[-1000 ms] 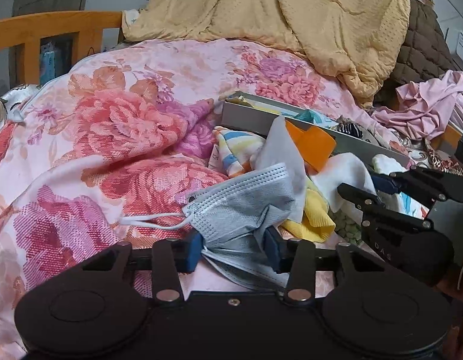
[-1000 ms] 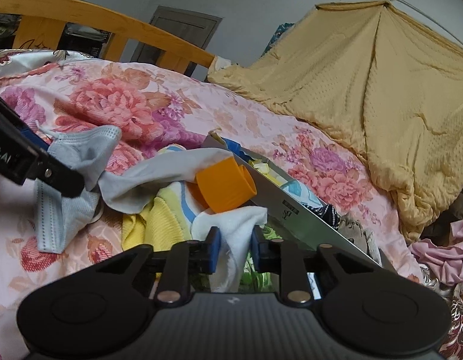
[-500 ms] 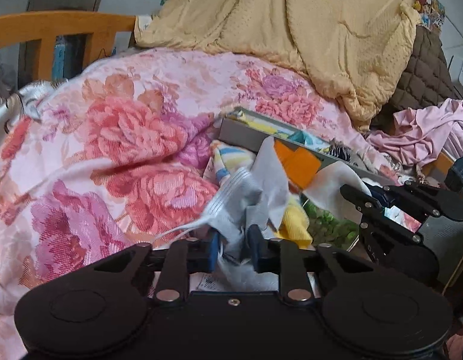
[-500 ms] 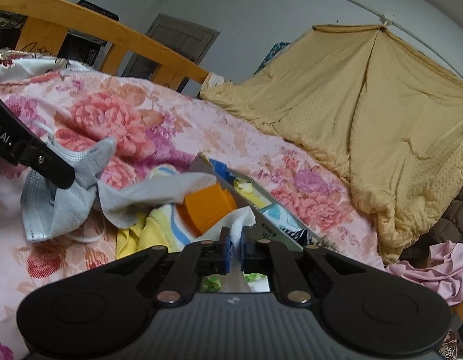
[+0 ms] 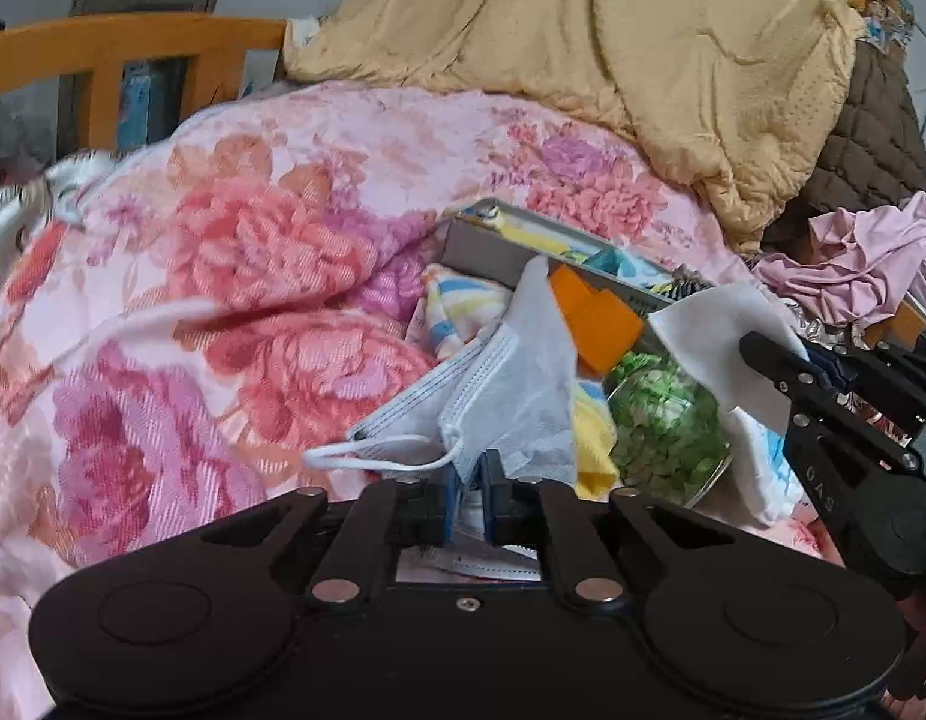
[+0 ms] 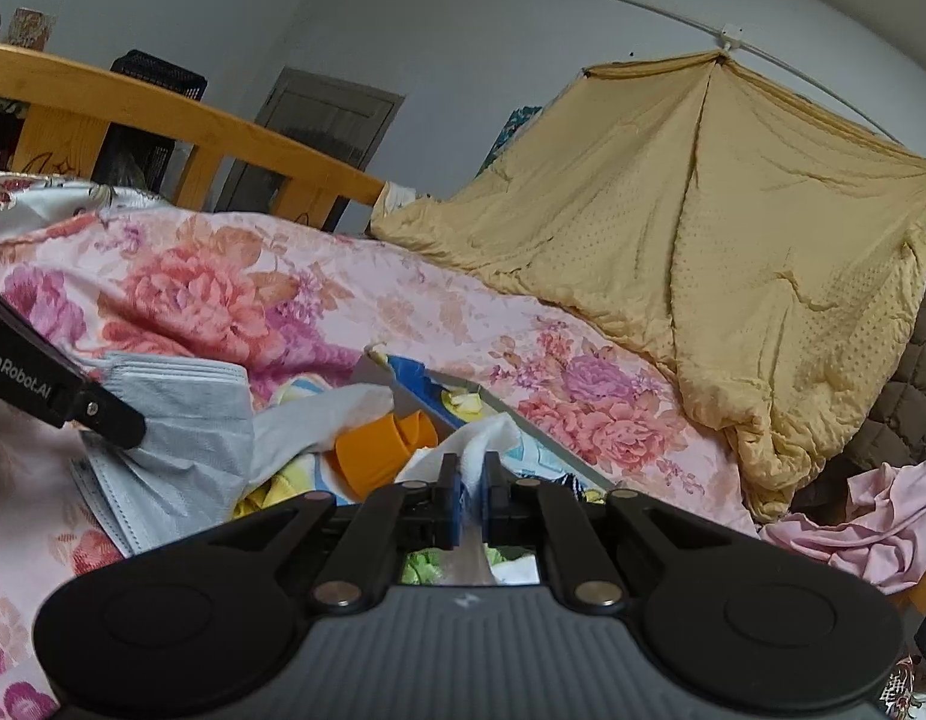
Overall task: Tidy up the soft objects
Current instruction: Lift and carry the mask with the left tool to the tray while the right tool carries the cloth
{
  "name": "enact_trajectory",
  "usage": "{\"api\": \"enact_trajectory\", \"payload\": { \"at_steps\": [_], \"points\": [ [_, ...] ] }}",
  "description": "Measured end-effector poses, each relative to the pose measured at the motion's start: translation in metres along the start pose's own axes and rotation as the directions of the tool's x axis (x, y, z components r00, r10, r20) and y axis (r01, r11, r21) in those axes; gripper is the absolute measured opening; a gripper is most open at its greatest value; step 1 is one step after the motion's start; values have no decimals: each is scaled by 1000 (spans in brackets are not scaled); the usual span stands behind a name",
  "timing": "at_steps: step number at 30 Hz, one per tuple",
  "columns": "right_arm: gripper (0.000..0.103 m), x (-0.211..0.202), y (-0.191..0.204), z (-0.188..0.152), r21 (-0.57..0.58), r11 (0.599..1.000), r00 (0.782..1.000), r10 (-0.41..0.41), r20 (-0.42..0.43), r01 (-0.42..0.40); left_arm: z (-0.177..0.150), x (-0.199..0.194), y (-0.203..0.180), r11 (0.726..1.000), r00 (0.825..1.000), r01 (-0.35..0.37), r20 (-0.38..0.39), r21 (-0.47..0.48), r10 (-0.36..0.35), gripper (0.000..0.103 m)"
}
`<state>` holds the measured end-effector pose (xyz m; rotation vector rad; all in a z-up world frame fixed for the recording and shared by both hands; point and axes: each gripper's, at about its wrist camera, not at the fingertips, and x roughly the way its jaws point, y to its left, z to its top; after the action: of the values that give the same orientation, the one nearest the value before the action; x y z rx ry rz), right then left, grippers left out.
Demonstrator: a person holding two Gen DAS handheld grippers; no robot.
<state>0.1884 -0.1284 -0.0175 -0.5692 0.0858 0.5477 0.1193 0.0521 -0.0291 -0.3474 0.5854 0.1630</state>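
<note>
Both grippers have closed since a second ago, when their jaws stood apart around the cloth, and both have lifted their catch slightly off the pile. Now the left gripper is clenched on the grey face mask, its blue pads pinching the lower edge while the mask bunches upward and one white ear loop trails out to the left. From the right wrist view the same mask hangs from the left gripper's black fingertip over the flowered quilt. The right gripper is clamped on a white cloth, a thin fold of it squeezed between the pads; in the left wrist view that cloth stands up as a raised sheet from the right gripper.

Between the two grips lies the rest of the heap: an orange plastic piece, a striped yellow and blue cloth, a yellow cloth and a clear bag of green bits. Just behind the heap sits a grey box with coloured things inside. A tan blanket is draped at the back, a pink garment lies crumpled to the right, and a wooden bed rail runs along the far left
</note>
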Motion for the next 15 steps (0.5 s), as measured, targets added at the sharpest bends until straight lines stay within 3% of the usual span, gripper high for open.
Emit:
{"api": "enact_trajectory", "payload": {
  "at_steps": [8,15],
  "points": [
    [7,-6,-6,4,21,1000,999,-6,38,5,14,-23,-33,991,990,-17,143,136,-2,0],
    [6,-15,-18,9,28,999,996,-40,75,38,35,-23,-51,993,985,32,163,114,-51,0]
  ]
}}
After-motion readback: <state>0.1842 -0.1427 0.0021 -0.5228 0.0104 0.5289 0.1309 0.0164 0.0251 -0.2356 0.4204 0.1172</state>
